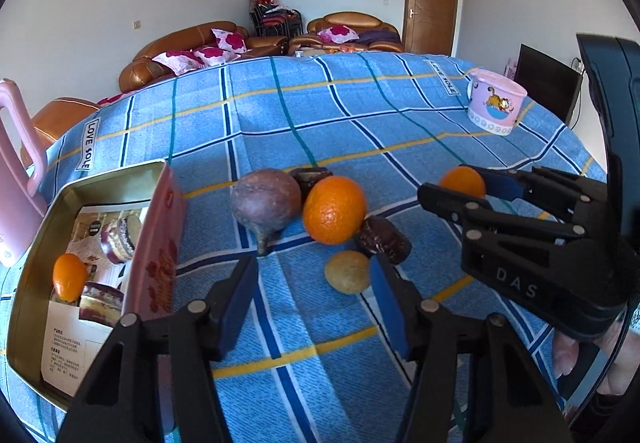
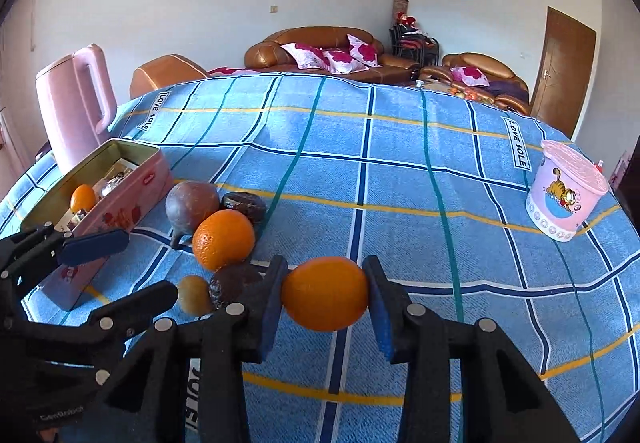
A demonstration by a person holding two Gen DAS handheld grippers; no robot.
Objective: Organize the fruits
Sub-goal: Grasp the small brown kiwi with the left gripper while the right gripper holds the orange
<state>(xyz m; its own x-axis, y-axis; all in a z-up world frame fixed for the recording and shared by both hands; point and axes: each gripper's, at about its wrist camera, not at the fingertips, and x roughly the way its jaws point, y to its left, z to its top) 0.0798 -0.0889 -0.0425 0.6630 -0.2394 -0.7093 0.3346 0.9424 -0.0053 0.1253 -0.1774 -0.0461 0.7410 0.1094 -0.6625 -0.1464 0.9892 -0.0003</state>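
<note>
Left wrist: "LOVE SOLE" labels on tablecloth; right tool marked "DAS".

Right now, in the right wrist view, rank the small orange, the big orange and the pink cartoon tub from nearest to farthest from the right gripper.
1. small orange, between the right gripper jaws.
2. big orange, ahead to the left.
3. pink cartoon tub, far right of the table.

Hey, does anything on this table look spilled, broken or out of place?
Nothing spilled or broken. The loose fruit sits in a heap on the blue cloth beside the tin, which holds only one small orange on top of a printed leaflet. The right gripper holds another small orange.
</note>
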